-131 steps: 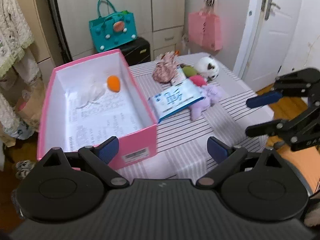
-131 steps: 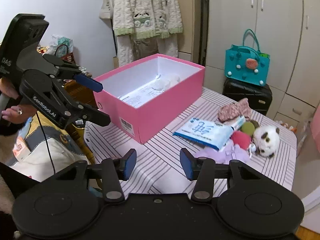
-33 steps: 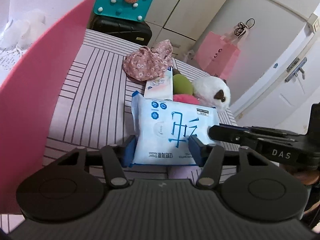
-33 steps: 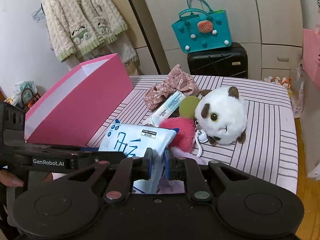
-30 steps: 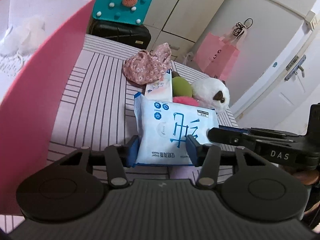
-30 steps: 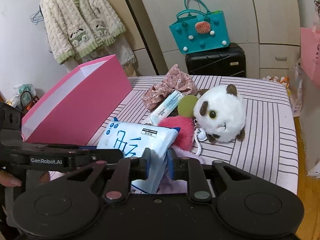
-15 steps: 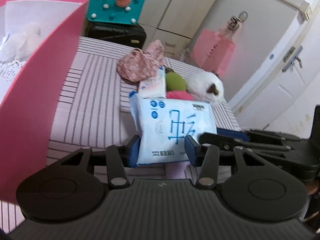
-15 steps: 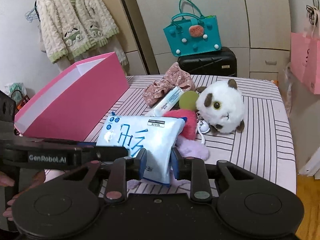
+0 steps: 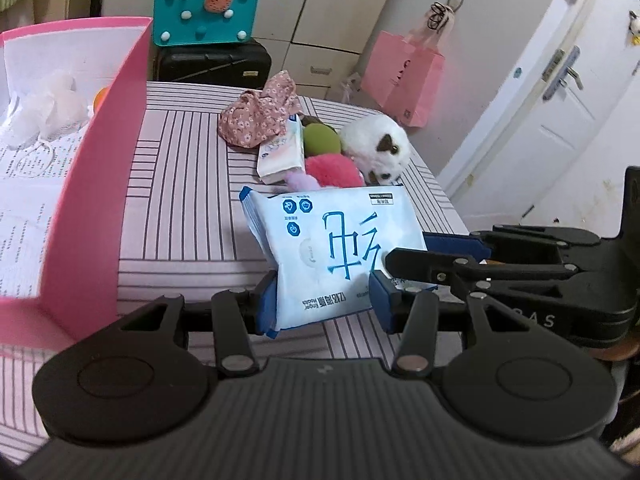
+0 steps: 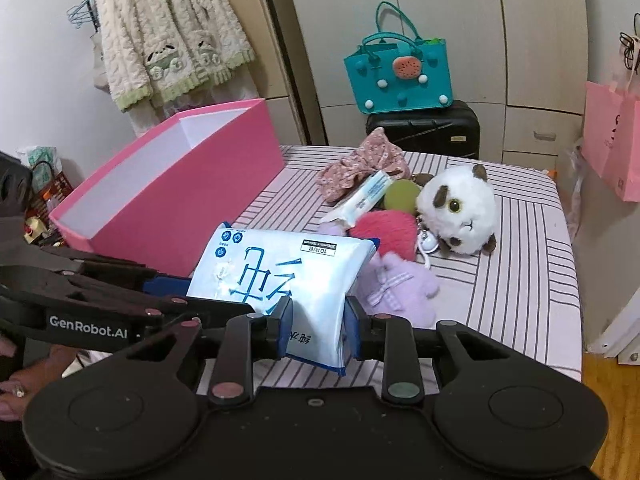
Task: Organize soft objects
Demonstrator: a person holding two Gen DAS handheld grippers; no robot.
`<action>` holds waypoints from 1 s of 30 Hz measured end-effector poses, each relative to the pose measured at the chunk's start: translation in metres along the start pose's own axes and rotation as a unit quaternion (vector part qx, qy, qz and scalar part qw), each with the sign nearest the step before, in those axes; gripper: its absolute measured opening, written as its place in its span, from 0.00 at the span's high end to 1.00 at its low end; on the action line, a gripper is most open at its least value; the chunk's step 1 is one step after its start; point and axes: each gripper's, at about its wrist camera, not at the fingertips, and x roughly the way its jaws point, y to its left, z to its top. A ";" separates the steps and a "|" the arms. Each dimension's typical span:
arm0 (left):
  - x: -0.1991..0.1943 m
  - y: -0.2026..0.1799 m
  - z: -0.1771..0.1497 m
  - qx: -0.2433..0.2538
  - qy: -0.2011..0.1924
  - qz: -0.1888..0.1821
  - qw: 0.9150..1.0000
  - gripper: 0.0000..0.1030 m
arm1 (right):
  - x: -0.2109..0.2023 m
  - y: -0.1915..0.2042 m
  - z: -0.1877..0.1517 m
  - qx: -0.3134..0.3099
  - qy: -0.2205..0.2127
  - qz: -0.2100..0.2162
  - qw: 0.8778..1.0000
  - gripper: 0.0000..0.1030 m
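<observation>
A blue-and-white wipes pack (image 9: 332, 248) is held off the striped table by both grippers. My left gripper (image 9: 326, 306) is shut on its near end. My right gripper (image 10: 316, 326) is shut on its other side; the pack shows there too (image 10: 276, 268). Behind lie a floral cloth (image 9: 260, 116), a small tissue pack (image 9: 280, 152), a green ball (image 9: 320, 140), a pink pompom (image 9: 332, 170), a white plush (image 9: 380, 148) and a lilac plush (image 10: 396, 284). The pink box (image 9: 116, 168) stands open on the left.
The box holds printed paper, a white fluffy item (image 9: 48, 104) and an orange thing (image 9: 100, 96). A teal bag (image 9: 208, 4) sits on a black suitcase (image 9: 212, 64) behind the table. A pink paper bag (image 9: 404, 76) hangs near the door. A cardigan (image 10: 168, 36) hangs at the left.
Both grippers closed on the wipes pack and lifted it off the table, pulling it up and toward me. The lilac plush under it is now uncovered.
</observation>
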 end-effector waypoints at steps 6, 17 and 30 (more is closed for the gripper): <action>-0.021 -0.002 -0.008 0.020 0.027 -0.010 0.999 0.55 | -0.014 0.020 -0.008 -0.009 0.024 0.008 1.000 0.61; -0.058 0.003 -0.023 0.039 0.075 -0.015 0.996 0.55 | -0.031 0.056 -0.017 -0.021 0.061 0.033 0.997 0.58; -0.114 0.013 -0.025 0.046 0.109 -0.027 0.993 0.55 | -0.054 0.106 -0.003 -0.072 0.068 0.065 0.993 0.53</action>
